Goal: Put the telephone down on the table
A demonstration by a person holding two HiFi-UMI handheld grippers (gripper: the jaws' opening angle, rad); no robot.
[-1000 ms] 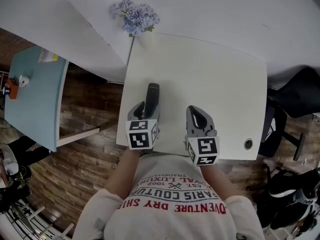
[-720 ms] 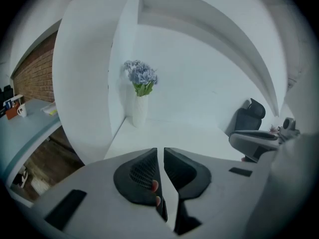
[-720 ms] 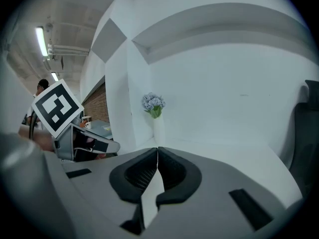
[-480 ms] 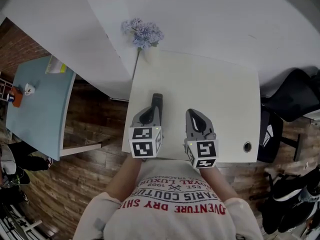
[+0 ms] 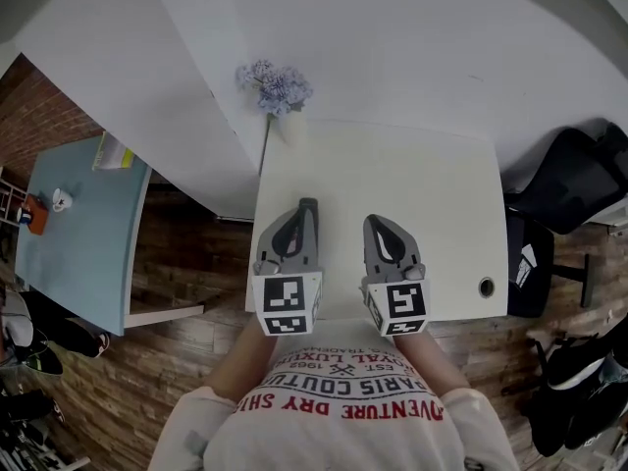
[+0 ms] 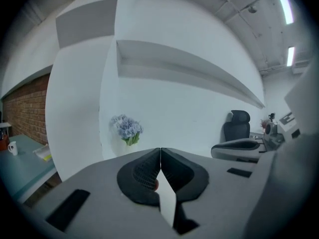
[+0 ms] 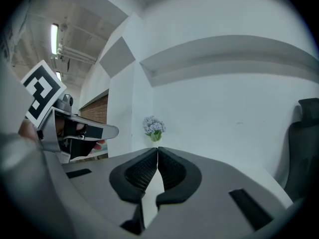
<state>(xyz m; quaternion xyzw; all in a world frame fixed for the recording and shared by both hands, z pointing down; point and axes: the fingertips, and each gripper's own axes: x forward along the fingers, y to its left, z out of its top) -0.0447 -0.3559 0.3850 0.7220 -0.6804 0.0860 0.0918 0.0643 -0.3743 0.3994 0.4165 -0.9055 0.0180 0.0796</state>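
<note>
The telephone (image 5: 308, 208) is a dark handset lying on the white table (image 5: 432, 184). Only its far end shows, just past the tip of my left gripper (image 5: 292, 226), which hangs over the rest of it. The left gripper view shows the left gripper (image 6: 160, 152) shut with nothing between its pads, and the phone is hidden there. My right gripper (image 5: 380, 224) sits beside it over the table's near edge. It (image 7: 157, 150) is also shut and empty. The left gripper (image 7: 75, 129) appears at the left of the right gripper view.
A vase of pale blue flowers (image 5: 275, 86) stands at the table's far left corner. A cable hole (image 5: 487, 286) is at the near right corner. A light blue table (image 5: 83, 224) stands to the left, and a black chair (image 5: 564, 180) to the right.
The left gripper's jaws have closed together. Less of the phone shows ahead of the left gripper than a second ago. The right gripper has barely moved.
</note>
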